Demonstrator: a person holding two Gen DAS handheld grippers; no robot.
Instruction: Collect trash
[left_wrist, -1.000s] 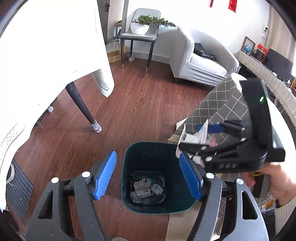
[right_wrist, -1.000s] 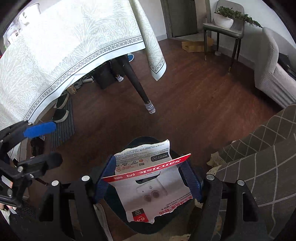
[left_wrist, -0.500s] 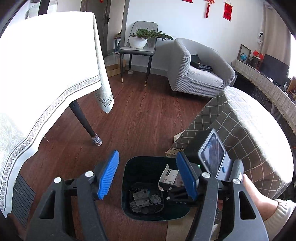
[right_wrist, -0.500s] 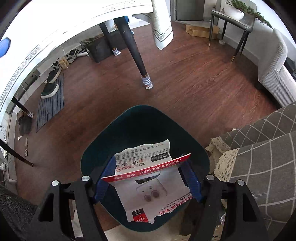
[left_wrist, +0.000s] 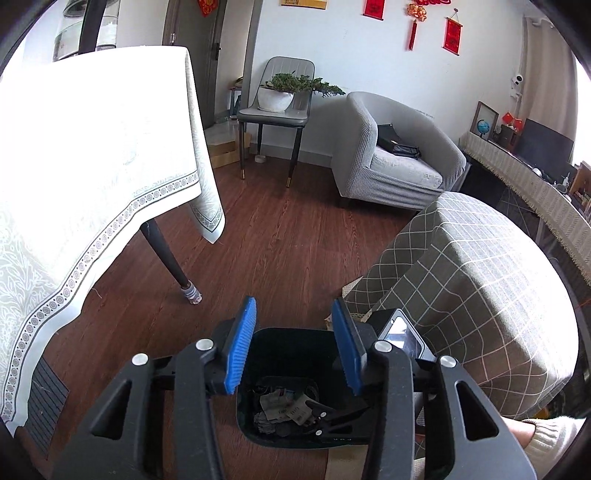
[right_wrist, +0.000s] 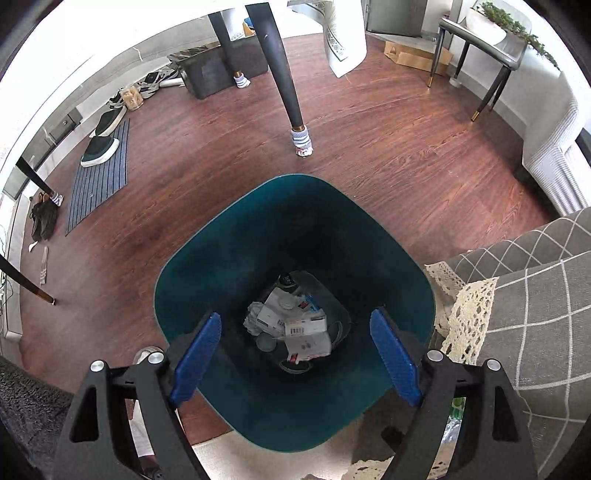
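Note:
A dark teal trash bin (right_wrist: 229, 258) stands on the wood floor and also shows in the left wrist view (left_wrist: 251, 417). Several papers and wrappers lie at its bottom, with the white and red card package (right_wrist: 308, 338) on top. My right gripper (right_wrist: 295, 358) is open and empty, held right over the bin's mouth. My left gripper (left_wrist: 293, 347) is open and empty above the bin's far rim. The right gripper's black body (left_wrist: 399, 332) shows just right of the left fingers, reaching into the bin.
A table leg with a striped sock (right_wrist: 301, 142) stands just beyond the bin. A table with a white cloth (left_wrist: 92, 166) is at left. A checked grey cloth-covered table (left_wrist: 472, 288) is at right. A grey armchair (left_wrist: 391, 158) and chair with a plant (left_wrist: 277, 99) stand farther off.
My right gripper lowered over the bin and opened; the card package dropped from it onto the trash inside. My left gripper rose, tilted up and narrowed a little, staying open.

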